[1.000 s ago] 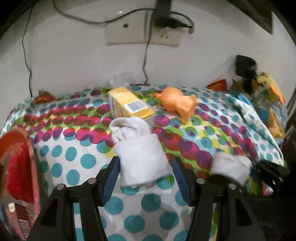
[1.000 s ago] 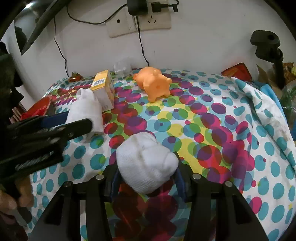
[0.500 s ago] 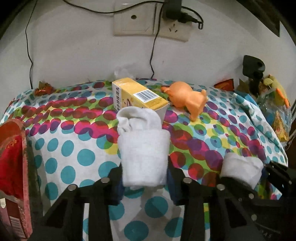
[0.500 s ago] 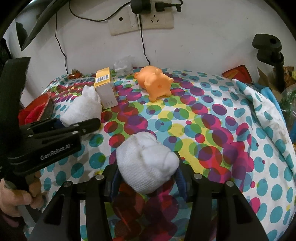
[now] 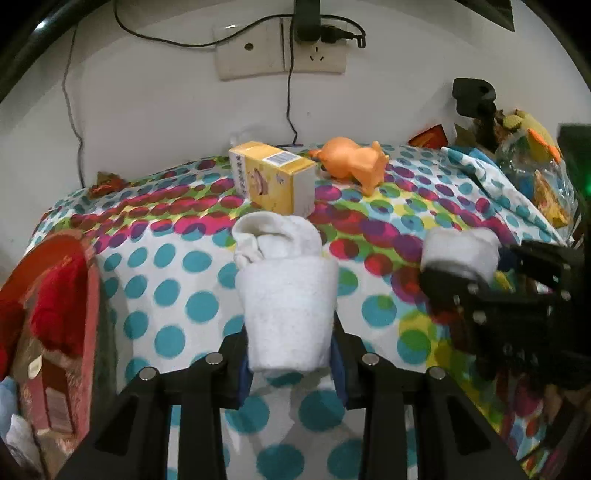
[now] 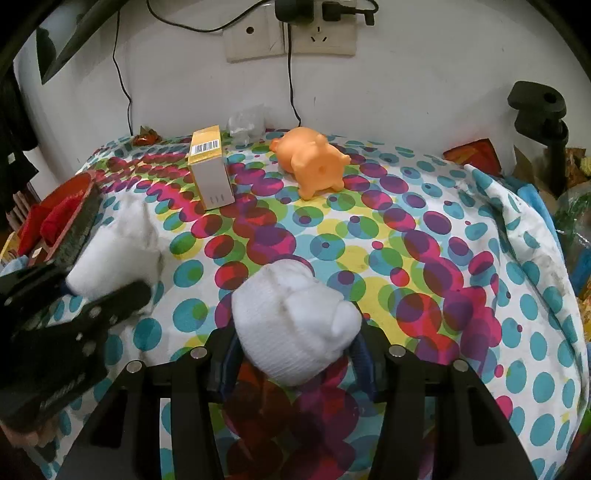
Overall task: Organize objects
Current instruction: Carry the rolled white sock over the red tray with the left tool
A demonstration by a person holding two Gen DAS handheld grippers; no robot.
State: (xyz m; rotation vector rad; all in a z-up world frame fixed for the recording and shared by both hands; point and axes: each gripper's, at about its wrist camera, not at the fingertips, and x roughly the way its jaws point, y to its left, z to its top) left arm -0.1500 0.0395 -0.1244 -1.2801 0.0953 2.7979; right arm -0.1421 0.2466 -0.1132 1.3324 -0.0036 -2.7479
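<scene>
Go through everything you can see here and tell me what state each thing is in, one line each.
Left hand-held gripper: shut on the left sock.
Left sock: rolled, clamped between the pads.
Right hand-held gripper: shut on the right sock.
Right sock: balled up, held.
Yellow box: closed, lying on the cloth, untouched.
Orange pig toy: tipped on its side.
Wall charger: plugged in.
</scene>
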